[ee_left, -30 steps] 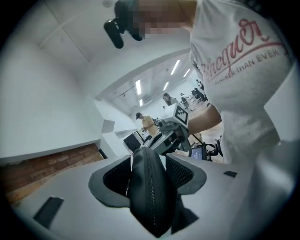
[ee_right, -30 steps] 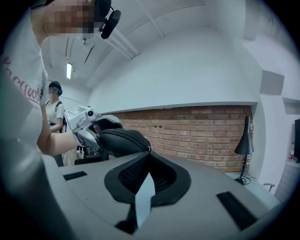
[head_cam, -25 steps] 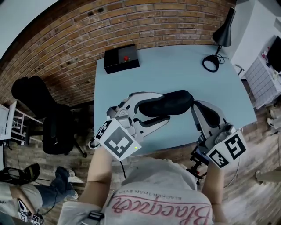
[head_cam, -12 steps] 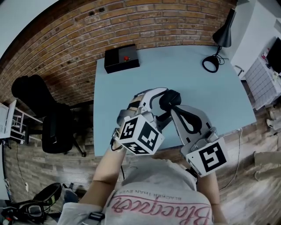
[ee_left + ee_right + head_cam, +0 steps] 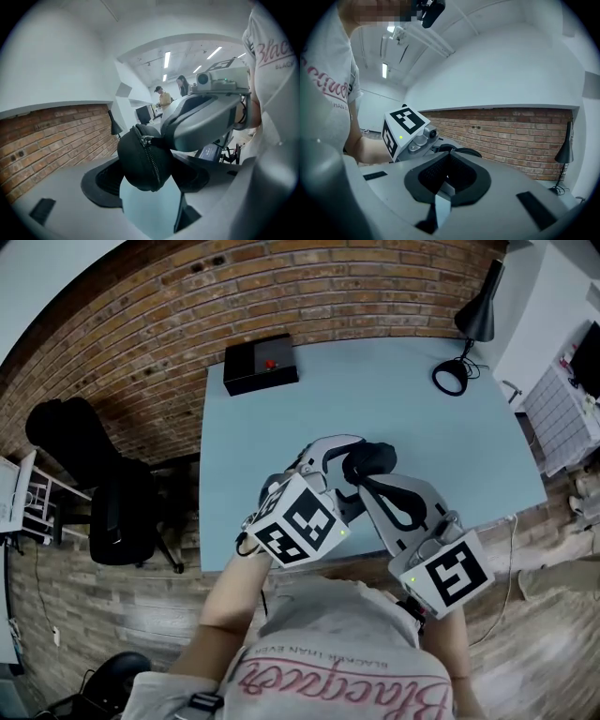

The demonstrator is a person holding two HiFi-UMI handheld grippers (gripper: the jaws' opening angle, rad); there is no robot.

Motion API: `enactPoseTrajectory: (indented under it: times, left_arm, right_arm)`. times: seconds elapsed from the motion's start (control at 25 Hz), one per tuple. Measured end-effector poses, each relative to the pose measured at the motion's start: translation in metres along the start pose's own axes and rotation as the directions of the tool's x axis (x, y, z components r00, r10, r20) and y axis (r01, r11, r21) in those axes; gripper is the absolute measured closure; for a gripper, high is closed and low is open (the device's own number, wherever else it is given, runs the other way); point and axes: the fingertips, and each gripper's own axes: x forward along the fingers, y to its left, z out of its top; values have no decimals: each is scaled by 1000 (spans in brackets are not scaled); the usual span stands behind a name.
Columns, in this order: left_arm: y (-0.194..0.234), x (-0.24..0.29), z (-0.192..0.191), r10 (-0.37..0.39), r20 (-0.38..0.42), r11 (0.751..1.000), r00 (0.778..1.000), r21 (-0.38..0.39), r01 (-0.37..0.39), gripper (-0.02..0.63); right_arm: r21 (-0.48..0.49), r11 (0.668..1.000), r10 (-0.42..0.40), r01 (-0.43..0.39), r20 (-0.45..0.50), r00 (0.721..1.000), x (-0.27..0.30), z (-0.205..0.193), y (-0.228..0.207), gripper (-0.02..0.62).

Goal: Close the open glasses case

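1. A box [image 5: 261, 365] with a red button sits far left on the table [image 5: 394, 390].
2. The left tongs [image 5: 150, 187] clamp the black case [image 5: 140, 164], which is raised above the table's near edge.
3. The right tongs [image 5: 446, 171] are pinched shut on the zip pull [image 5: 142, 139].
4. A lamp [image 5: 473, 320] stands far right.
5. The shirt [image 5: 328, 671] reads "BLACKER THAN EVER".

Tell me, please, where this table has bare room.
Free: the light blue table between the black red-buttoned box and black desk lamp, plus its right side. Crowded: the near edge around the black zippered glasses case.
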Motion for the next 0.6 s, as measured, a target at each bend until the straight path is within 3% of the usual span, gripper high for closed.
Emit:
enactPoseTrajectory:
  times: [0.16,0.4,0.6]
  left_arm:
    - [-2,0,3,-10,28,1000,1000,-27,10,298]
    - [-6,0,0,-46,-1,998,999,-44,45,298]
    - [-12,5,-1,-62,-30,997,998,-49,61,298]
  right_arm:
    - [14,998,66,-65,-37,997,-12,-6,-6,575]
    - [-69,998,-13,7,-89,996,-21,-7,-30,576]
    - [-72,996,39,-46,-88,995,-12,-1,-15,575]
